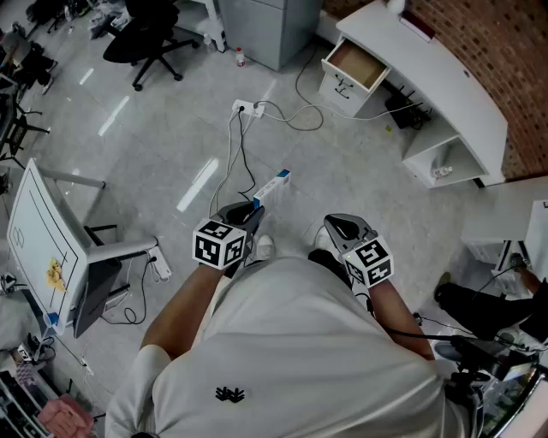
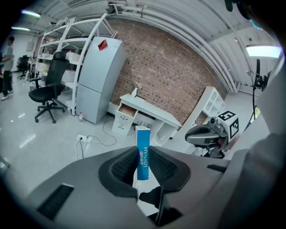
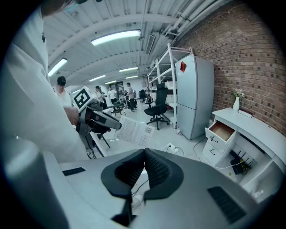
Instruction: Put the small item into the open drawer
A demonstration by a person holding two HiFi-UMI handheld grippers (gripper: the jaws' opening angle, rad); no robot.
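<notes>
The small item is a slim blue and white box (image 1: 272, 186) marked HYNAUT. My left gripper (image 1: 254, 210) is shut on its lower end, and it sticks out ahead of the jaws. In the left gripper view the box (image 2: 142, 152) stands upright between the pads of the left gripper (image 2: 144, 157). The open drawer (image 1: 353, 67) is the top one of a white desk unit across the floor, its wooden inside showing (image 2: 126, 110) (image 3: 222, 130). My right gripper (image 1: 339, 225) hangs beside the left one, and its jaws (image 3: 144, 156) are shut with nothing between them.
A power strip with trailing cables (image 1: 244, 109) lies on the floor between me and the drawer. A black office chair (image 1: 145, 38) and a grey cabinet (image 1: 265, 26) stand at the back. A long white desk (image 1: 445, 77) runs along the brick wall. A whiteboard (image 1: 38, 235) stands at left.
</notes>
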